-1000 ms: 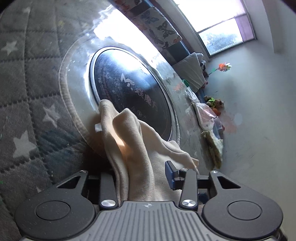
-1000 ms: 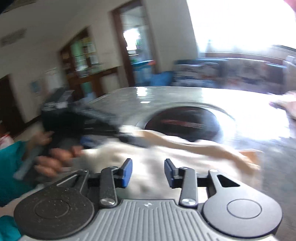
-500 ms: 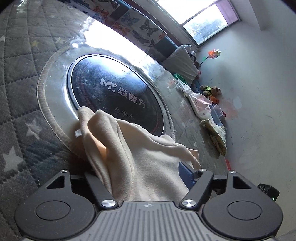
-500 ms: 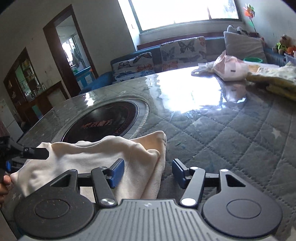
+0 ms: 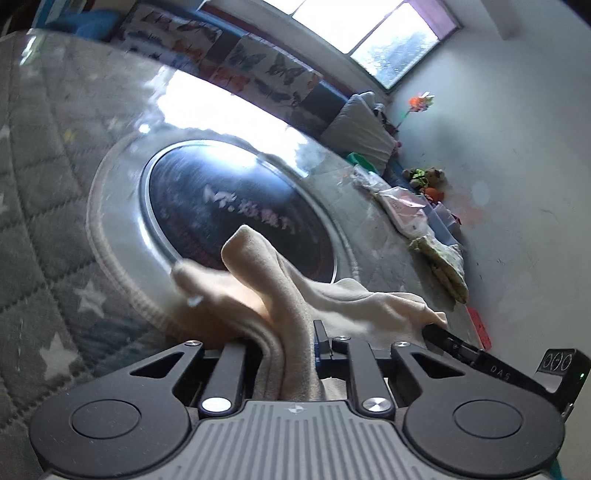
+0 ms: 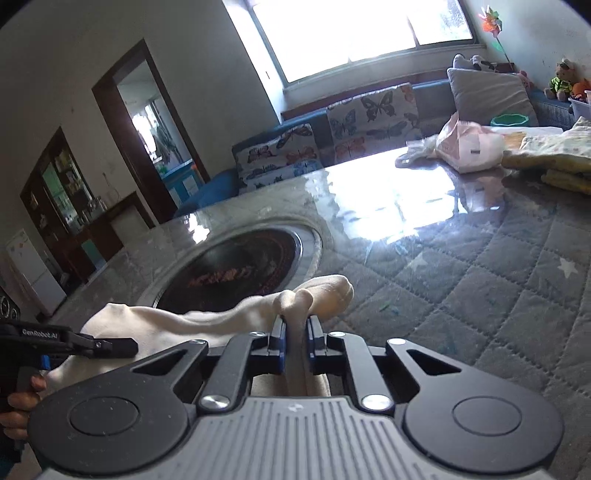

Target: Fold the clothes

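Cream garment (image 6: 207, 325) is hanging bunched between two grippers, sagging over the quilted table cover (image 6: 517, 295) beside the round black hotplate (image 6: 236, 269). The right gripper (image 6: 294, 332) is pinching a thick fold between its blue pads, cloth bulging just beyond the fingertips. The left gripper (image 5: 286, 343) is closing on another gathered edge (its near finger is hidden by cloth). Judged from here, keeping both pinches firm and drawing the cloth taut should give a clean fold line.

Bright daylight pours through the wide window (image 6: 354, 33) above a blue sofa (image 6: 221, 181) lined with butterfly-print cushions (image 6: 373, 110). A dark-framed doorway (image 6: 147, 122) breaks the pale wall (image 6: 207, 55); a wooden cabinet (image 6: 62, 192) stands further left.
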